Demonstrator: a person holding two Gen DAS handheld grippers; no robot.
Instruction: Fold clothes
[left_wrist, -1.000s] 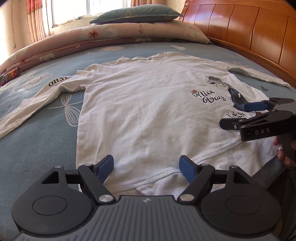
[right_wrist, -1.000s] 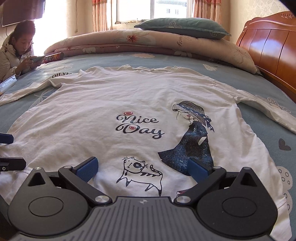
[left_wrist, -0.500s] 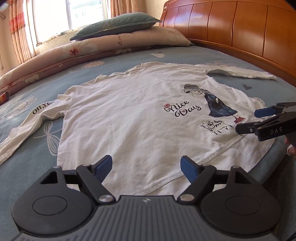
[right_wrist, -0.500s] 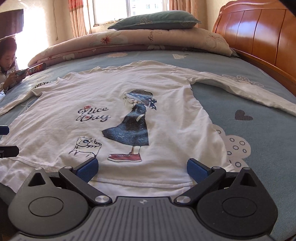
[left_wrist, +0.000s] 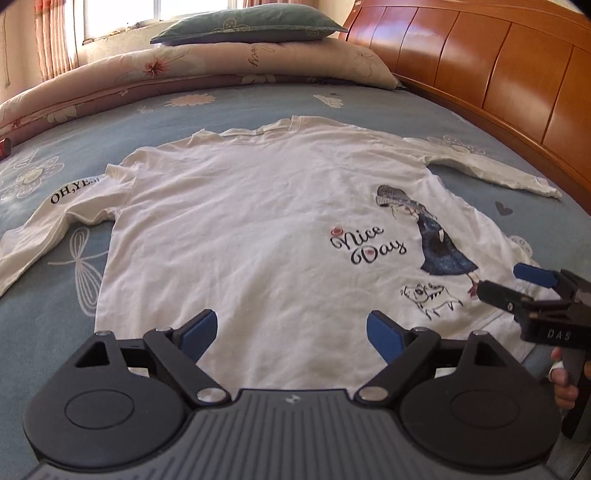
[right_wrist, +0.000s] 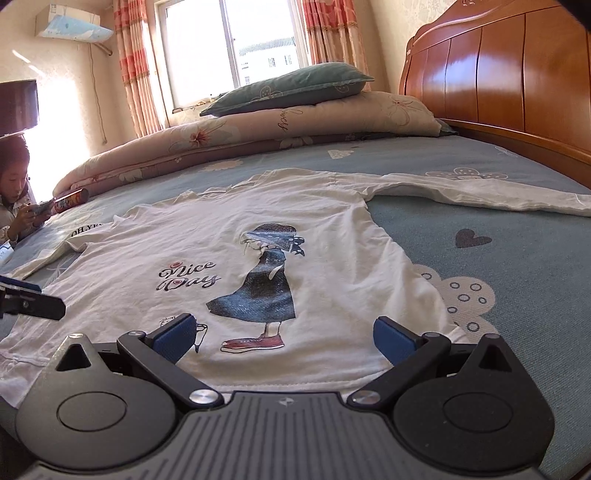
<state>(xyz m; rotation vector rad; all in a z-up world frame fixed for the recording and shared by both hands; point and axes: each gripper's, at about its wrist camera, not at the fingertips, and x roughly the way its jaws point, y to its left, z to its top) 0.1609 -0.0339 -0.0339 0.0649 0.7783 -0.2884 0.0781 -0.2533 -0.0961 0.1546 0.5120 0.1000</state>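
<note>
1. Both grippers have shifted along the hem since a second ago; the left gripper (left_wrist: 291, 334) has just been widening its jaws, nothing between them.
2. Lying flat on the bed (left_wrist: 258, 103), the white shirt (left_wrist: 240, 229) is spreading both sleeves outward.
3. The right gripper (right_wrist: 284, 338) is hovering with jaws apart, empty, over the hem.
4. Only the right wrist view is showing a seated person (right_wrist: 16, 199) beyond the bed's far edge.
5. Bare sheet is lying open beside the headboard (right_wrist: 517, 85).
</note>
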